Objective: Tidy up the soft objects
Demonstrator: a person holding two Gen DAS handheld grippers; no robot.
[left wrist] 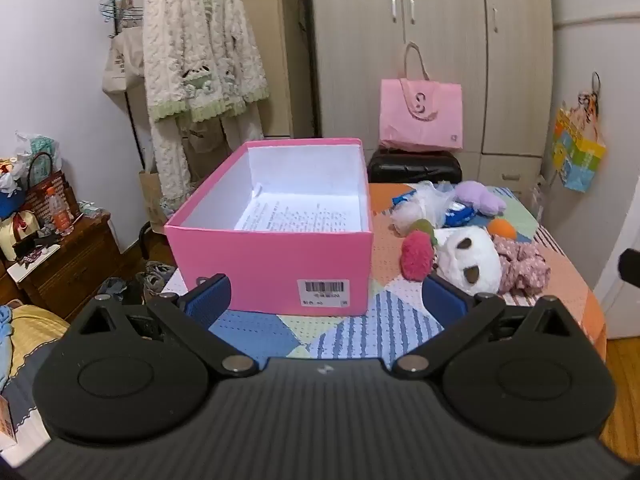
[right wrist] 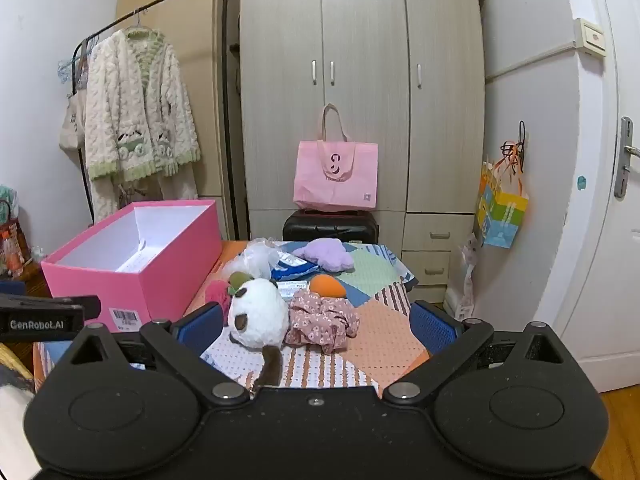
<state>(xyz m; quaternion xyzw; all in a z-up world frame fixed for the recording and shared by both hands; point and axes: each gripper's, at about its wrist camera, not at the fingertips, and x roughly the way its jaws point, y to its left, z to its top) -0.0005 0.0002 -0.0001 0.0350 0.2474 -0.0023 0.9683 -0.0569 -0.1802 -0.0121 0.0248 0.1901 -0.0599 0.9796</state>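
An open pink box (left wrist: 267,264) (right wrist: 168,276) with a printed sheet inside stands on the patchwork-covered table (left wrist: 360,328) (right wrist: 384,336). To its right lies a pile of soft things: a white panda plush (left wrist: 470,258) (right wrist: 260,316), a red fuzzy ball (left wrist: 417,256) (right wrist: 216,292), a floral pink scrunchie (left wrist: 520,264) (right wrist: 324,322), an orange plush (left wrist: 502,229) (right wrist: 327,286) and a purple plush (left wrist: 478,197) (right wrist: 326,254). My left gripper (left wrist: 326,300) is open and empty, just in front of the box. My right gripper (right wrist: 316,326) is open and empty, with the panda and scrunchie between its fingers' line.
A clear plastic bag (right wrist: 260,258) and blue packets (right wrist: 296,266) lie behind the plush pile. A black suitcase (right wrist: 330,226) with a pink tote (right wrist: 336,174) stands beyond the table, before a wardrobe. A clothes rack with a robe (left wrist: 200,48) is on the left, a door (right wrist: 608,200) on the right.
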